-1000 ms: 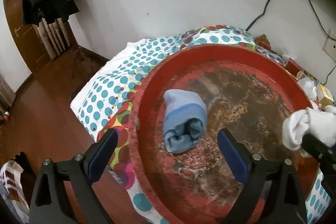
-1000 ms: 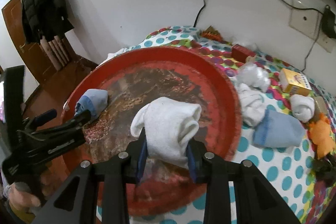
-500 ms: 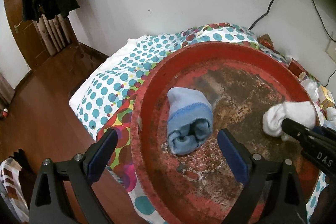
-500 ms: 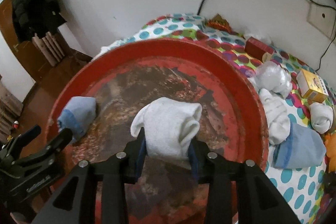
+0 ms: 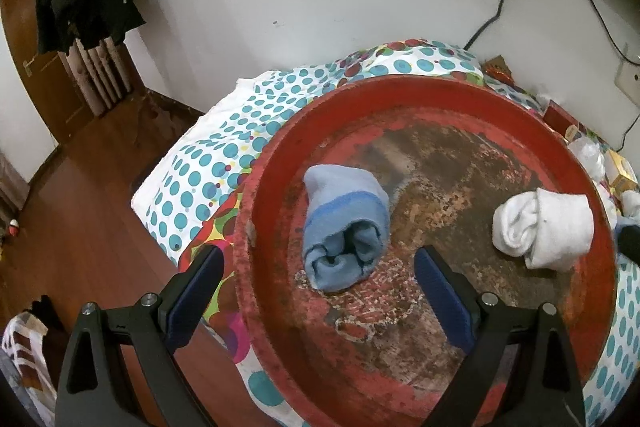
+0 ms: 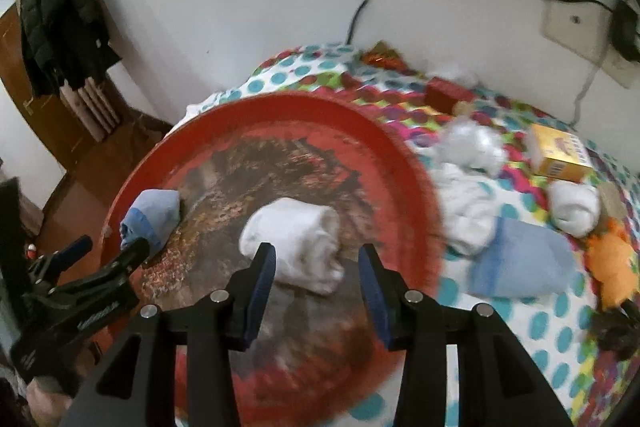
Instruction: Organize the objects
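While both sets of jaws stand spread and empty: right gripper [image 6: 317, 269] just short of white rolled sock [image 6: 298, 242], apart from it; left gripper [image 5: 316, 283] wide before blue rolled sock [image 5: 344, 231]. Both socks lie in red tray [image 5: 400, 87].

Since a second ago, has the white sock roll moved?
Yes. The white sock roll, then clamped in the right gripper, now lies free on the red tray, right of the blue sock roll.

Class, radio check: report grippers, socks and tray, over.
Both grippers open, left, right. White sock and blue sock lying in red tray. More socks wait on cloth. Nothing blocking.
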